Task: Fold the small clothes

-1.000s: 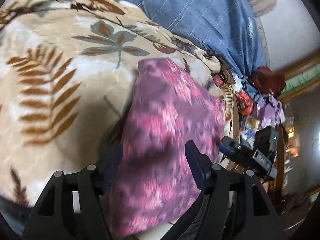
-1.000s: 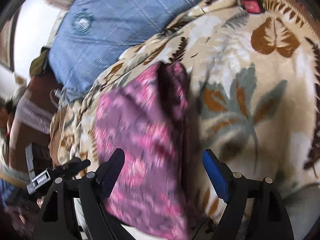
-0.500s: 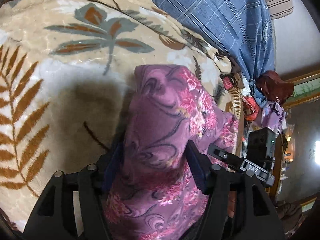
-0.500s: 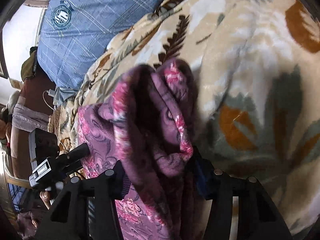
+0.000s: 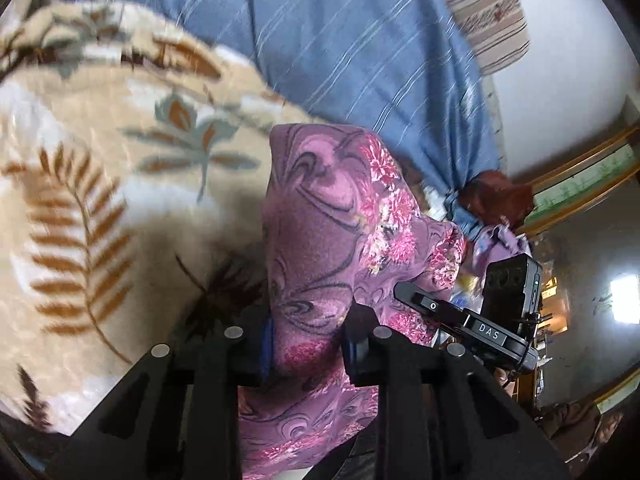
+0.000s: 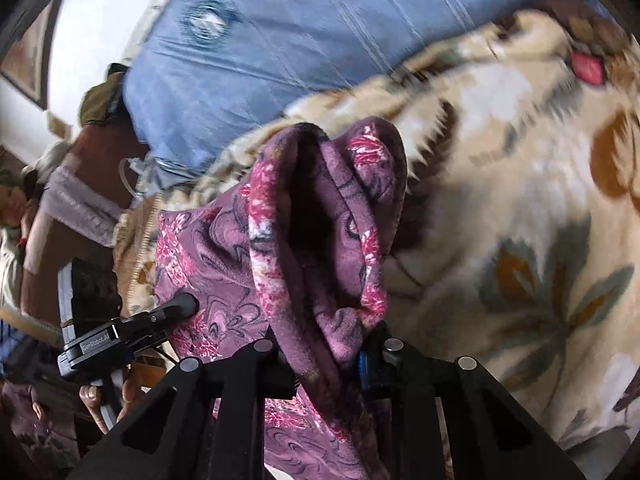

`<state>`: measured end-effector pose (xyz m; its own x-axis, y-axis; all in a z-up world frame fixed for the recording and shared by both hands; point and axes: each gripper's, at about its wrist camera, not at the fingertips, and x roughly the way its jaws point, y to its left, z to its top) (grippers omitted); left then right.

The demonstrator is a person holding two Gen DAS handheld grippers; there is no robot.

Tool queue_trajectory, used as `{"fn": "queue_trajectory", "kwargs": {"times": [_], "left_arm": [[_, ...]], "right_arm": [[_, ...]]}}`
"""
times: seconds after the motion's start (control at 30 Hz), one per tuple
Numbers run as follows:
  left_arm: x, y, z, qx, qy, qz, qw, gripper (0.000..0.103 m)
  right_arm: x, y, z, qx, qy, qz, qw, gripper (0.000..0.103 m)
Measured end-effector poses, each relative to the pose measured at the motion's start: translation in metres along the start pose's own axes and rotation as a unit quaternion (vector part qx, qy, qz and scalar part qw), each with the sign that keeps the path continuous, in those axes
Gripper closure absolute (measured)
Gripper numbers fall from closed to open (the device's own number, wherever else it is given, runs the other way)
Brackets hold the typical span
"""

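Note:
A purple garment with pink flowers hangs bunched between both grippers, lifted above a beige leaf-print blanket. My left gripper is shut on one edge of the garment. My right gripper is shut on another bunched edge of the garment, which folds up in thick pleats. The right gripper also shows at the right of the left wrist view, and the left gripper at the left of the right wrist view. Cloth hides most of the fingertips.
A blue striped sheet lies beyond the blanket. A heap of clutter and cloth sits at the bed's right edge by a wooden frame. A striped cushion leans on the white wall.
Both grippers have closed from open onto the garment and lifted it off the blanket. The cloth went from lying flat to bunched and hanging between them.

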<state>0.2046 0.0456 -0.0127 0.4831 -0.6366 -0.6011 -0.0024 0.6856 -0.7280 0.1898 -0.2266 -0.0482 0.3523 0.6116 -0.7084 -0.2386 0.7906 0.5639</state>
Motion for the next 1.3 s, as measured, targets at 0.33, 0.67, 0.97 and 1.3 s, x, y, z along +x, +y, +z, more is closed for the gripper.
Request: {"fn": "queue_trajectory", "kwargs": {"times": [0.33, 0.67, 0.97, 1.3], "left_arm": [[0.015, 0.012, 0.098, -0.003, -0.013, 0.012, 0.9998, 0.079], [0.096, 0.07, 0.163, -0.039, 0.021, 0.05, 0.9978, 0.077], [0.085, 0.092, 0.139, -0.044, 0.009, 0.102, 0.9938, 0.045], [0.04, 0.076, 0.03, -0.023, 0.017, 0.104, 0.9941, 0.031]], "right_arm": [[0.043, 0.022, 0.1, -0.04, -0.001, 0.011, 0.999, 0.083], [0.136, -0.021, 0.166, -0.021, 0.045, -0.004, 0.999, 0.083], [0.135, -0.049, 0.146, 0.012, 0.042, -0.03, 0.999, 0.057], [0.044, -0.044, 0.026, 0.048, -0.036, -0.018, 0.998, 0.028]]}}
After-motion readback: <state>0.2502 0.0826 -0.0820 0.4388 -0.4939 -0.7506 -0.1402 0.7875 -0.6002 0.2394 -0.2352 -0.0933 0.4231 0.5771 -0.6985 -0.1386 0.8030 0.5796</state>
